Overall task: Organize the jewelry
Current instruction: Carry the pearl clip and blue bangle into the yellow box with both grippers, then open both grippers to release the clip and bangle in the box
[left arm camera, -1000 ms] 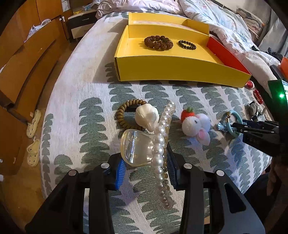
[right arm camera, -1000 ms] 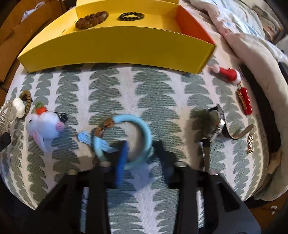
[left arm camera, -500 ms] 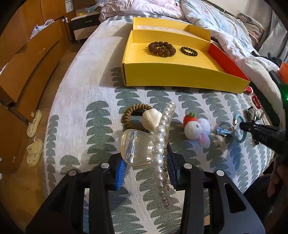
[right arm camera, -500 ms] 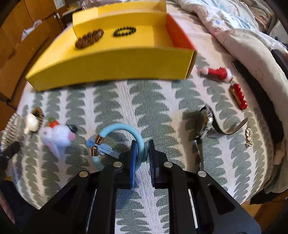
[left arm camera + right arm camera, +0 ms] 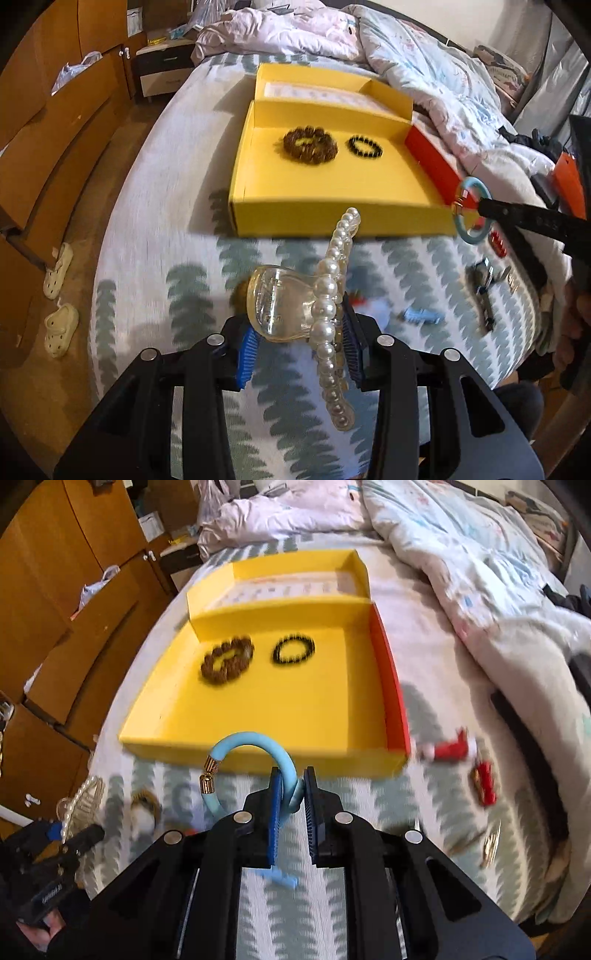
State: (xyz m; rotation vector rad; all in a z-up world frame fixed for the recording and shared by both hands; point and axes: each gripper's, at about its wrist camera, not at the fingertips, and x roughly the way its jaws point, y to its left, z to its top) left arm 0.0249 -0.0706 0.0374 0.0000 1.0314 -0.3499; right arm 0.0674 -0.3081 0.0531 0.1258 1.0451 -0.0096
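Note:
My left gripper (image 5: 297, 341) is shut on a clear hair claw with a pearl row (image 5: 295, 302) and holds it above the bed. My right gripper (image 5: 291, 792) is shut on a light blue bangle with gold caps (image 5: 255, 753), lifted in front of the yellow box (image 5: 258, 749). The bangle also shows in the left wrist view (image 5: 471, 210) at the box's front right corner. The yellow box (image 5: 332, 221) holds a brown bead bracelet (image 5: 310, 146) and a black bead bracelet (image 5: 365, 146).
A red hair clip (image 5: 484, 781), a red and white clip (image 5: 448, 749), a watch (image 5: 484, 280), a blue clip (image 5: 279, 878) and a plush toy (image 5: 142, 818) lie on the leaf-patterned cover. Rumpled quilt (image 5: 461, 572) lies right, wooden drawers (image 5: 44, 147) left.
Both grippers rose and moved toward the box. The right gripper closed on the blue bangle and lifted it off the cover. The left kept the hair claw.

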